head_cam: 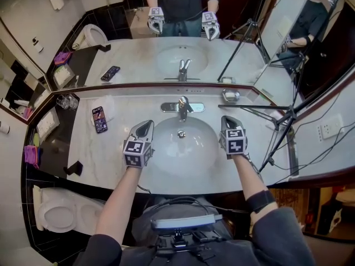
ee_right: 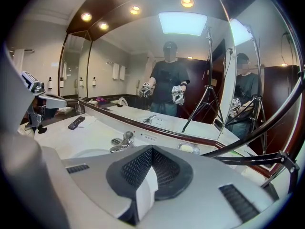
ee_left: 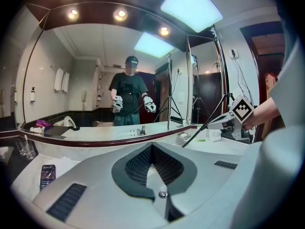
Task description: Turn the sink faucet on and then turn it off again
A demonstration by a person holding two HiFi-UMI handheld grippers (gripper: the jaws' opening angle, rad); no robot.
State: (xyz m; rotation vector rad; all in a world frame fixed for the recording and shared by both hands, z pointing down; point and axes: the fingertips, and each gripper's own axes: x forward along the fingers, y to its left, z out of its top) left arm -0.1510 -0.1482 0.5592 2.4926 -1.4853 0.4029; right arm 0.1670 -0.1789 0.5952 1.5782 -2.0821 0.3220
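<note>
The pale marble surface (head_cam: 105,159) held a sunken white basin (head_cam: 183,148) at its middle, the faucet (head_cam: 182,107) mounted just behind it. A phone (head_cam: 99,119) lay flat left of the basin; a soap dish (head_cam: 231,96) sat back right.

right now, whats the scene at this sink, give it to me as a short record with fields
place: bathroom counter under a wall mirror
fixture: faucet behind the sink, no water seen running
left: left tongs shut, empty, at the sink's left edge, apart from the faucet
right: right tongs shut, empty, at the sink's right edge, apart from the faucet
loose items: phone left of the sink, soap dish right of the faucet
task state: faucet not yet touched
</note>
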